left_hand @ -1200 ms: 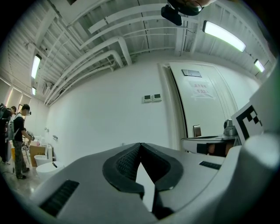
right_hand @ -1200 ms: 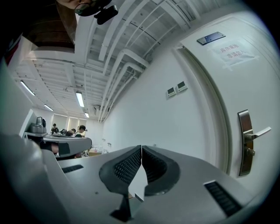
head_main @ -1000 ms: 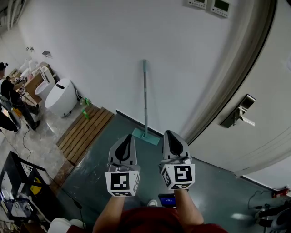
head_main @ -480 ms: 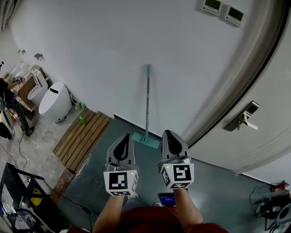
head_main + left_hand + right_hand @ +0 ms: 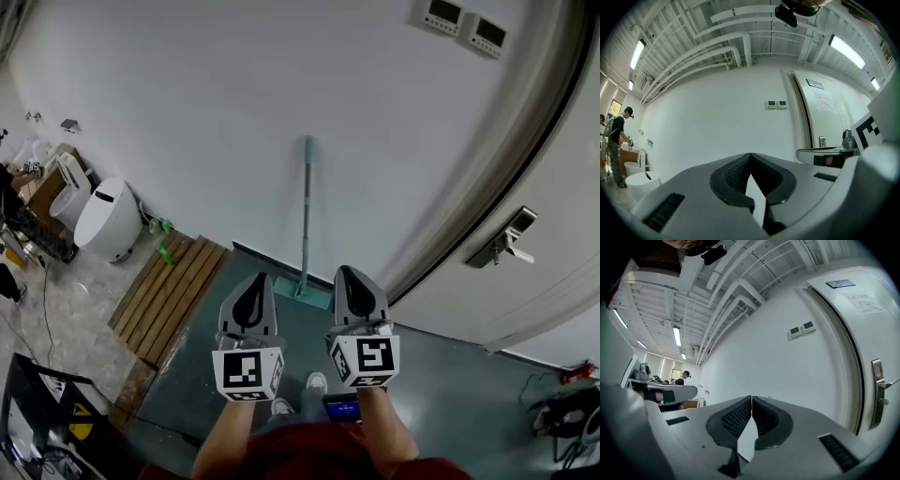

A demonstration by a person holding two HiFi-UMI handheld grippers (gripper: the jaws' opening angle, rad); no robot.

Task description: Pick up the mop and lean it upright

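- Head view: the mop [image 5: 305,216] stands at 12 o'clock from both claws, its handle running 12 to 6. Its flat head [image 5: 302,289] is on the floor [image 5: 234,347] at the foot of the wall [image 5: 234,112], and the handle top seems to rest on the wall.
- The left claw [image 5: 256,281] and right claw [image 5: 347,275] are side by side, apart from the mop. The handle lines up with the gap between them, so neither looks clearly nearer. The mop looks already leaned, with no grasp needed.
- Left gripper view: the left claw [image 5: 750,154] is pressed together on nothing. The mop is hidden below the claw's body, and only wall and door show.
- Right gripper view: the right claw [image 5: 751,398] is likewise pressed together and empty, with no mop in sight.
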